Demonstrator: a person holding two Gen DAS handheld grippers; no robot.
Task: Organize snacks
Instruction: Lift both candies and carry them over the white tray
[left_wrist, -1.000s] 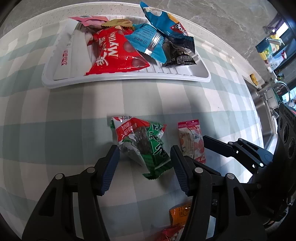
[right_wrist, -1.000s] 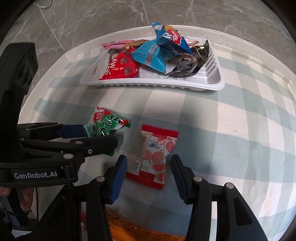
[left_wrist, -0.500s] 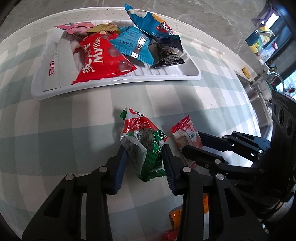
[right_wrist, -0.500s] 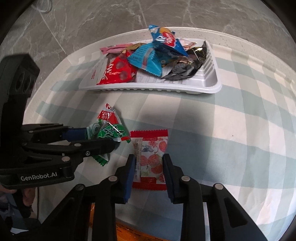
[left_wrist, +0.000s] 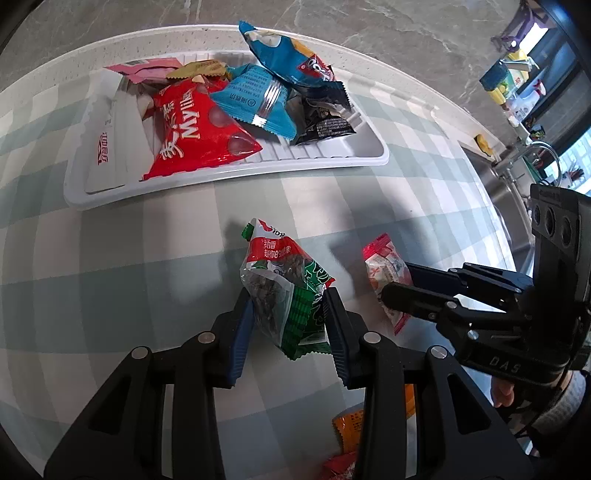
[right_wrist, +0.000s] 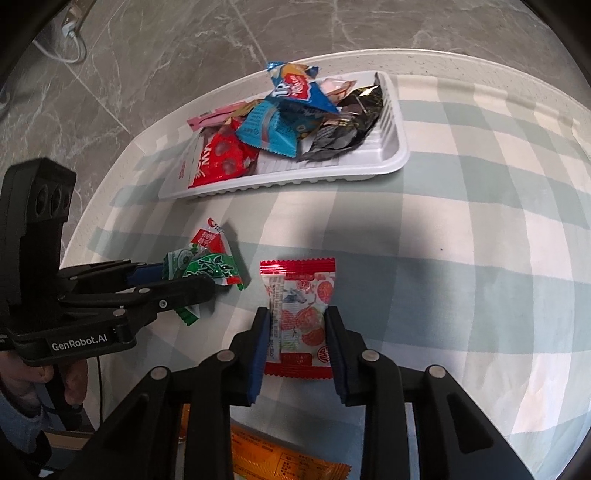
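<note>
1. Both claws have just been closing, and each now has a packet pinched between its pads where a second ago the packets lay loose in wide-open jaws.
2. Left claw grips the green packet low on its body, with most of the bag sticking out ahead of the fingertips; it looks lifted and tilted.
3. Right claw squeezes the red-and-white packet by its two long edges, still close to the checked cloth.
4. Well ahead of both claws sits the white tray, already heaped with snacks.
5. To do this well, I'd say: lift straight up first, keep the squeeze steady on these slippery wrappers, and carry them apart so the claws don't knock together.
6. Drop onto bare tray floor, not the pile.
</note>
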